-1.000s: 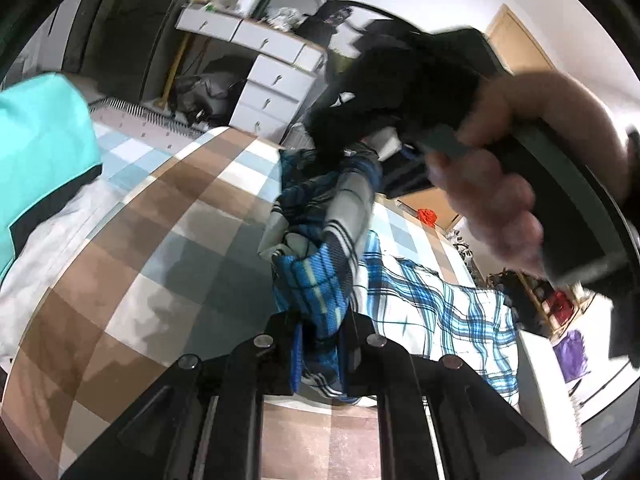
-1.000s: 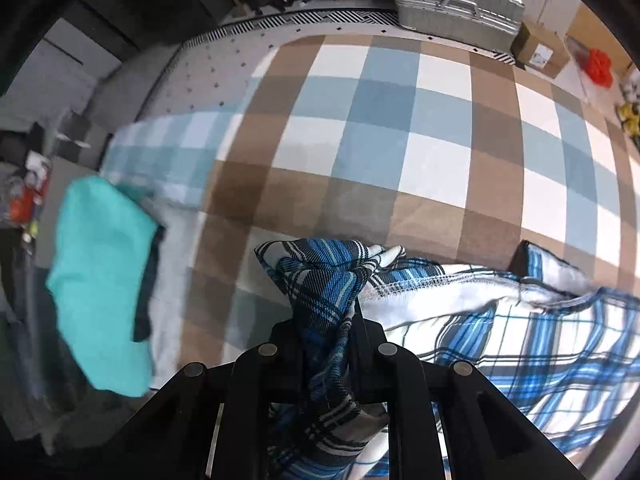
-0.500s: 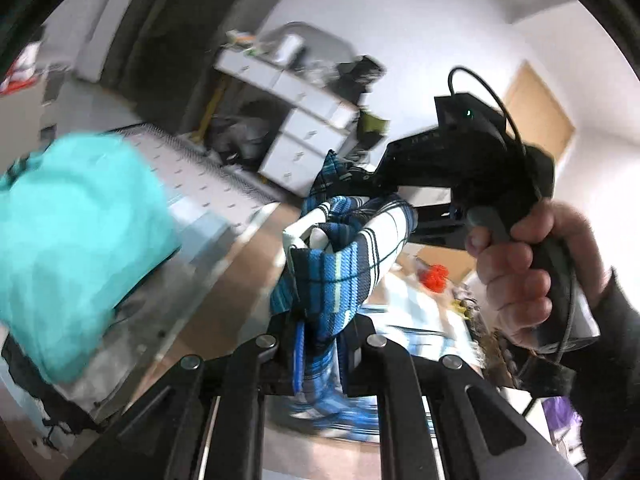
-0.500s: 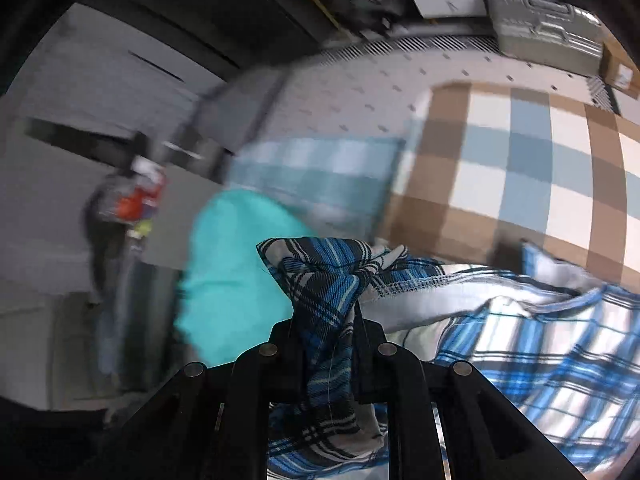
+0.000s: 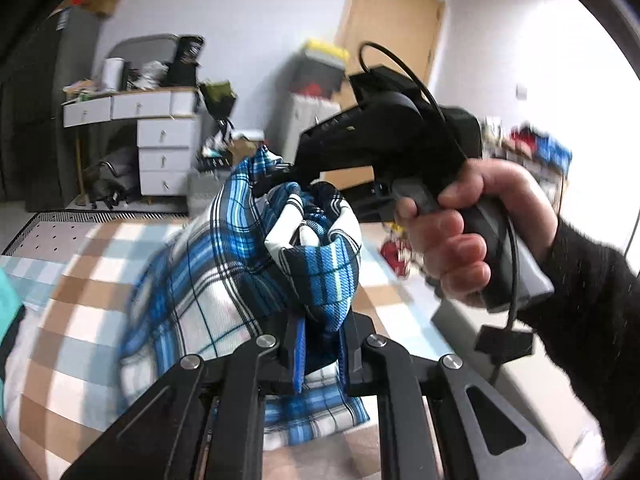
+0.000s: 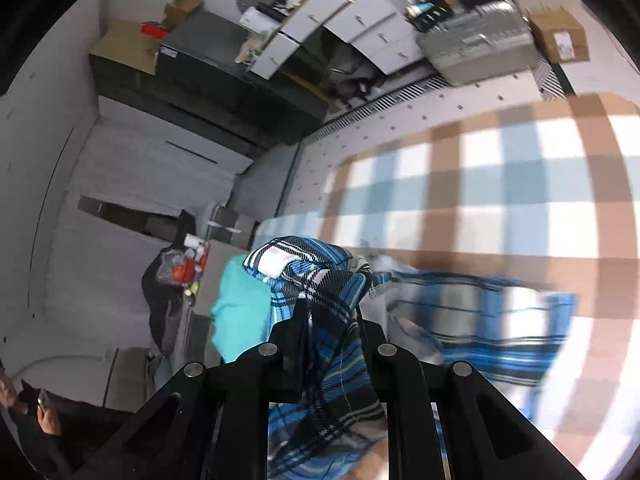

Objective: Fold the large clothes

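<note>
Both pinched on bunched plaid shirt (image 5: 224,280): left gripper (image 5: 320,344) low, right gripper (image 5: 280,176) just above; cloth hangs bedward between.

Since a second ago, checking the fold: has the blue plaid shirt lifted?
Yes. The blue plaid shirt rose off the checked brown-and-blue bedspread, bunching toward the white drawer desk.

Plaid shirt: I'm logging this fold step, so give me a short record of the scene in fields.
garment: plaid shirt, blue and white, bunched
left claw: shut on shirt
right claw: shut on shirt
right hand: grips the right claw's handle
surface: checked bedspread, brown, blue, white
shirt's state: lifted at both grips, the rest trailing on the bedspread
nearby: teal cloth beside the shirt
</note>
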{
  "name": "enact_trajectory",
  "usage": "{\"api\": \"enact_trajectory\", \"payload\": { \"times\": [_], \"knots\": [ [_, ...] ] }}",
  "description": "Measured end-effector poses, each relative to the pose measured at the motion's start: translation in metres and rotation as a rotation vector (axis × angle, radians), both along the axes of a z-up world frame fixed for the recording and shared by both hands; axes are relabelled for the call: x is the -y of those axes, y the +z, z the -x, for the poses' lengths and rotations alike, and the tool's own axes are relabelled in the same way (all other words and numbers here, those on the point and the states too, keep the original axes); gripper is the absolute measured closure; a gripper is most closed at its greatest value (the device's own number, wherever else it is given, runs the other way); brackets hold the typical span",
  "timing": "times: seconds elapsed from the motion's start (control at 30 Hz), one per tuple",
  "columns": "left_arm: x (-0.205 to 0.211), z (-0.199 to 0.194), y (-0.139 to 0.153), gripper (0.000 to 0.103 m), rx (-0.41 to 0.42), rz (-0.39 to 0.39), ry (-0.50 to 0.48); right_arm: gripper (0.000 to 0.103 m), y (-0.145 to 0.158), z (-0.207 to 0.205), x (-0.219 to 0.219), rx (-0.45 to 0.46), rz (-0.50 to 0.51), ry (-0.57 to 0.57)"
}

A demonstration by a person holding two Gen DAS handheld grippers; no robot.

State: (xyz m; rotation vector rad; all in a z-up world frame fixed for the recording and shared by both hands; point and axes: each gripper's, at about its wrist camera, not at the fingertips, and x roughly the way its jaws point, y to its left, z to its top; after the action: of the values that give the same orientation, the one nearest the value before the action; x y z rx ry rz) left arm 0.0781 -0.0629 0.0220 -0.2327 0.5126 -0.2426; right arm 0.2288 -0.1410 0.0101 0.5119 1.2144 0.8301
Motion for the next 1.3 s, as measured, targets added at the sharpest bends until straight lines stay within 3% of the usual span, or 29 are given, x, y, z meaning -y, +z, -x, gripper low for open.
{"api": "enact_trajectory", "payload": {
  "times": [0.23, 0.4, 0.57, 0.73, 0.83, 0.93, 1.0, 1.07, 1.2, 1.3],
  "knots": [
    [0.017, -0.008, -0.049, 0.096, -0.139, -0.078, -0.071, 0.087, -0.092, -0.016, 0.037, -0.09, -0.029, -0.02],
    [0.022, 0.002, -0.058, 0.096, -0.184, -0.12, -0.108, 0.087, -0.121, -0.015, 0.057, -0.111, -0.097, -0.061],
    [0.02, 0.006, -0.046, 0.096, -0.213, -0.082, -0.176, 0.085, -0.131, -0.018, 0.06, -0.077, -0.155, -0.111],
    [-0.007, 0.042, -0.008, 0.095, -0.111, -0.038, -0.203, 0.085, -0.107, -0.027, 0.05, 0.059, -0.145, -0.08],
    [-0.031, 0.053, 0.003, 0.095, -0.086, -0.037, -0.162, 0.075, -0.125, -0.031, 0.047, -0.011, -0.034, -0.11],
    [-0.063, 0.045, 0.0, 0.095, -0.099, -0.035, -0.078, 0.065, -0.128, -0.025, 0.053, -0.066, -0.014, -0.118],
    [-0.083, 0.031, -0.01, 0.095, -0.128, -0.025, -0.042, 0.04, -0.124, -0.012, 0.057, -0.061, 0.045, -0.102],
    [-0.097, 0.02, -0.023, 0.095, -0.168, -0.022, -0.007, 0.002, -0.115, 0.005, 0.06, -0.027, 0.139, -0.103],
    [-0.108, 0.01, -0.054, 0.095, -0.258, 0.054, 0.002, 0.002, -0.084, 0.042, 0.077, 0.053, 0.215, -0.147],
    [-0.106, 0.018, -0.06, 0.095, -0.256, 0.089, -0.011, 0.001, -0.05, 0.071, 0.082, 0.17, 0.192, -0.189]
  ]
}}
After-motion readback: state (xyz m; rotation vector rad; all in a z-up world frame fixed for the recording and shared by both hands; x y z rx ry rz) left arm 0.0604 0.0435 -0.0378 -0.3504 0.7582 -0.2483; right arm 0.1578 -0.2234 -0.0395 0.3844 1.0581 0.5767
